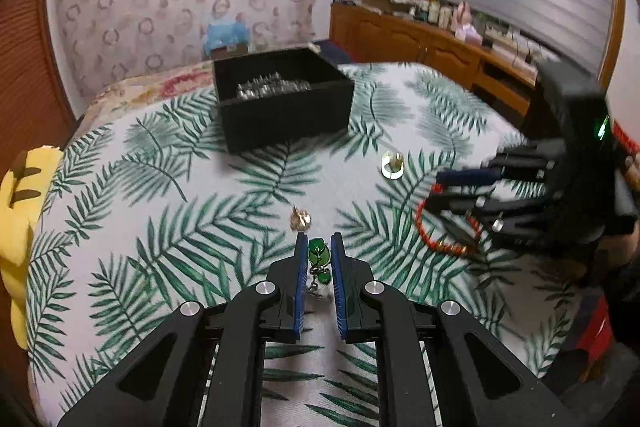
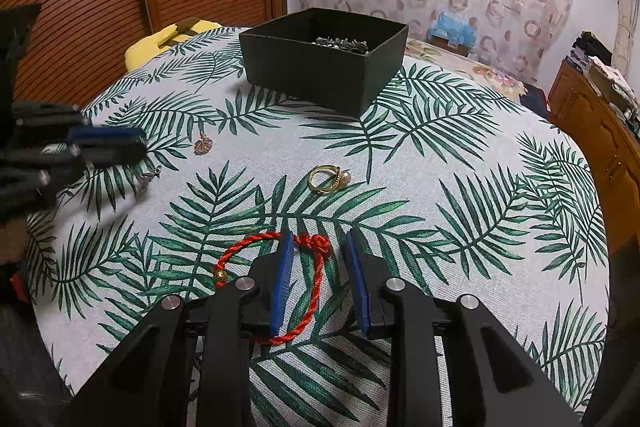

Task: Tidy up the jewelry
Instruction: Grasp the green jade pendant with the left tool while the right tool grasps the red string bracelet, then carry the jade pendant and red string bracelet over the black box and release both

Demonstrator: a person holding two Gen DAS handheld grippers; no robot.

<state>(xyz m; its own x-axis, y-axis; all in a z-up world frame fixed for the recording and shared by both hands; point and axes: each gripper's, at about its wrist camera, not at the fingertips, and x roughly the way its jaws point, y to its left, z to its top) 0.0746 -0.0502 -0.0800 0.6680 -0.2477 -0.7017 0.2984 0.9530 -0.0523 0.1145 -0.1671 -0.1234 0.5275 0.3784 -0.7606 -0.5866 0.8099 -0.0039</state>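
I saw the green leaf-shaped glass earring [image 1: 319,254] pinched between the blue pads of my left gripper [image 1: 319,247], its jaws drawn nearly together on it, with the small silver hook dangling below over the palm-leaf tablecloth [image 1: 160,187]. Just beyond that gripper's tips lay a small gold-toned earring [image 1: 300,219] on the cloth. Farther off and to the right sat a gold ring with a pearl [image 2: 326,179], resting flat. To the right of that, my right gripper [image 2: 318,247] hung over the red braided cord bracelet with gold beads [image 2: 312,287]; its jaws stood partly open, 1 pad inside the loop and 1 outside, and I could not tell whether either pressed the cord. At the far side of the table stood the black square cardboard box [image 1: 280,107], open on top, with silvery jewelry [image 1: 272,87] heaped inside. A yellow plush cushion [image 1: 20,207] poked in at the table's left edge.
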